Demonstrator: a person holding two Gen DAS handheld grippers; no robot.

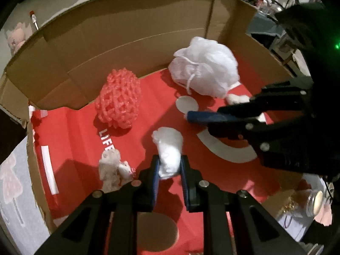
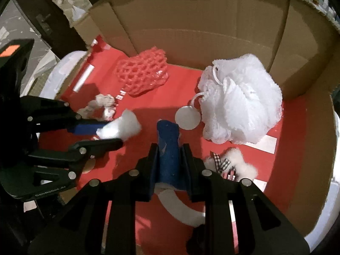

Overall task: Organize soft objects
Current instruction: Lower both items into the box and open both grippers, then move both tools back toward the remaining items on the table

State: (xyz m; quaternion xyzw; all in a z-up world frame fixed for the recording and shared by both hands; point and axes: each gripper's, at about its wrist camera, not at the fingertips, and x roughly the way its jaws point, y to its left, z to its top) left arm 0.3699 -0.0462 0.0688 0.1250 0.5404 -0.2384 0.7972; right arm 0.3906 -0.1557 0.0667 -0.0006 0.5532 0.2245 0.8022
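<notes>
Both grippers are inside a cardboard box (image 1: 119, 42) with a red floor. My left gripper (image 1: 170, 165) is shut on a white cotton wad (image 1: 169, 150), which also shows in the right wrist view (image 2: 121, 127). My right gripper (image 2: 169, 159) is shut on a dark blue sponge (image 2: 169, 148); it shows in the left wrist view (image 1: 204, 114) at the right. On the box floor lie a red foam net (image 1: 119, 99), a white mesh bath pouf (image 1: 204, 70), a small pale plush (image 1: 112, 167) and a white furry bow with checked ribbon (image 2: 231, 163).
The box walls (image 2: 191, 17) rise on the far side and both flanks. Outside the box in the left wrist view are pink plush toys (image 1: 16, 39), a glass jar (image 1: 314, 201) at the right and cluttered shelves at the back.
</notes>
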